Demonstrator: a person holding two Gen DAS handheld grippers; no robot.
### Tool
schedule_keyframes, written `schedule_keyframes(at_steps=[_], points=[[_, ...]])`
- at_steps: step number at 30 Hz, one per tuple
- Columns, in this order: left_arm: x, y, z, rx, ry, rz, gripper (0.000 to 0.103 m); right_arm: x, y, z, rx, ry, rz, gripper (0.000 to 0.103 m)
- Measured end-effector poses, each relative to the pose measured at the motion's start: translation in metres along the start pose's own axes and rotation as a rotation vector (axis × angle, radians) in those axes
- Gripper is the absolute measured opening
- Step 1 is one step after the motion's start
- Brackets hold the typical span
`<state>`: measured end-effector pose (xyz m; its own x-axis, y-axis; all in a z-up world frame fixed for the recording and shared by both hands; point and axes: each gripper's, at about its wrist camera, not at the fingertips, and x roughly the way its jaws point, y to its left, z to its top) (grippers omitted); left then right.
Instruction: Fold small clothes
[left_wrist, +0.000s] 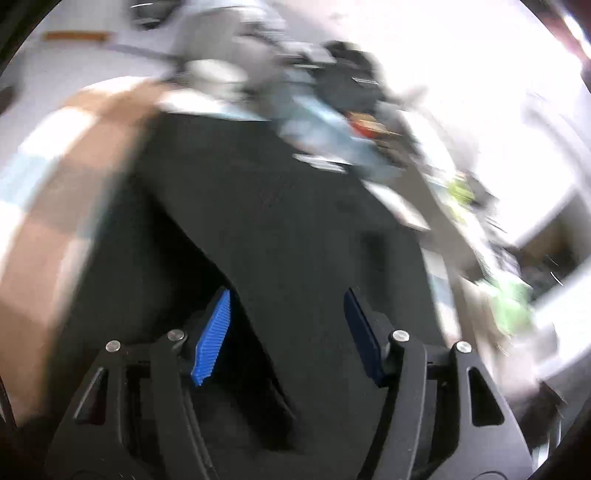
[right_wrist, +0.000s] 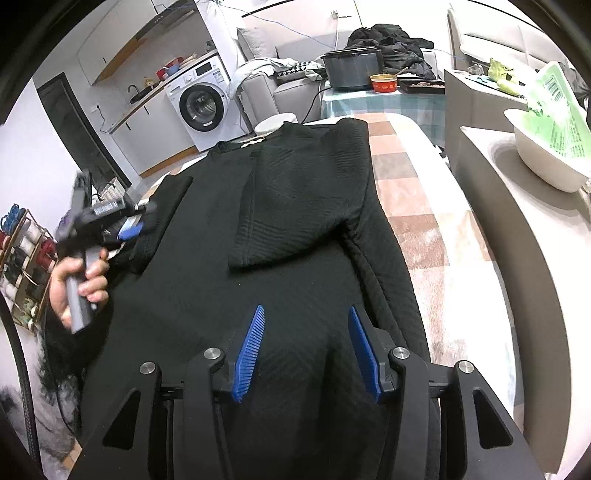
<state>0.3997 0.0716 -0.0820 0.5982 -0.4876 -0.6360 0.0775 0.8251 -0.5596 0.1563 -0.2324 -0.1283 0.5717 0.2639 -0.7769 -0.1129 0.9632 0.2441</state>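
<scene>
Left gripper sits at the far left of the right wrist view, blurred, gripped by my hand at the sweater's left edge beside the folded-in left sleeve. Its own view is smeared, but its blue pads stand spread with dark fabric lying between them, not pinched. Behind that hand a rack of thread spools stands at the frame's edge.

Moving right, the black sweater lies flat along the bench, collar at the far end, hem toward me. The right sleeve is folded across the chest, its cuff resting near the middle of the body.

My right gripper hovers over the lower body of the sweater, fingers parted; I cannot tell if the pads touch the cloth, and nothing is squeezed between them.

Right of the sweater the bench's pale checked cloth shows bare. Further right, on a separate white surface, a white bowl holds a green packet. Far behind stand a washing machine, a sofa, and a dark pot.
</scene>
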Motion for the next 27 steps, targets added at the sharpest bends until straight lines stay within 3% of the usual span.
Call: schedule_keyframes(at_steps=[1, 3, 4, 8, 15, 19, 24, 25, 27], points=[[-0.002, -0.023, -0.005, 0.098, 0.001, -0.038, 0.058, 0.001, -0.001, -0.001, 0.001, 0.002, -0.002, 0.049], [-0.003, -0.047, -0.015, 0.211, 0.001, -0.034, 0.058, 0.002, -0.003, 0.0, 0.011, 0.006, -0.006, 0.049], [-0.003, -0.052, -0.017, 0.225, 0.011, -0.031, 0.058, 0.002, -0.003, 0.001, 0.015, 0.006, -0.006, 0.049], [-0.003, -0.031, -0.016, 0.112, 0.041, -0.045, 0.058, -0.001, -0.004, -0.001, 0.016, -0.005, -0.003, 0.049], [-0.013, 0.04, -0.018, -0.138, 0.003, 0.076, 0.058, -0.003, -0.007, -0.004, 0.017, -0.009, 0.002, 0.049], [-0.007, 0.066, -0.007, -0.178, -0.03, 0.142, 0.058, 0.0, -0.009, -0.005, 0.023, -0.002, 0.002, 0.049], [0.024, 0.069, 0.017, -0.174, -0.047, 0.152, 0.058, 0.006, -0.01, -0.007, 0.025, 0.016, 0.002, 0.049], [0.032, 0.063, 0.021, -0.171, -0.029, 0.109, 0.058, 0.007, -0.01, -0.007, 0.026, 0.017, 0.0, 0.049], [0.037, 0.034, 0.019, -0.093, -0.001, -0.051, 0.058, 0.008, -0.013, -0.009, 0.033, 0.021, -0.004, 0.049]])
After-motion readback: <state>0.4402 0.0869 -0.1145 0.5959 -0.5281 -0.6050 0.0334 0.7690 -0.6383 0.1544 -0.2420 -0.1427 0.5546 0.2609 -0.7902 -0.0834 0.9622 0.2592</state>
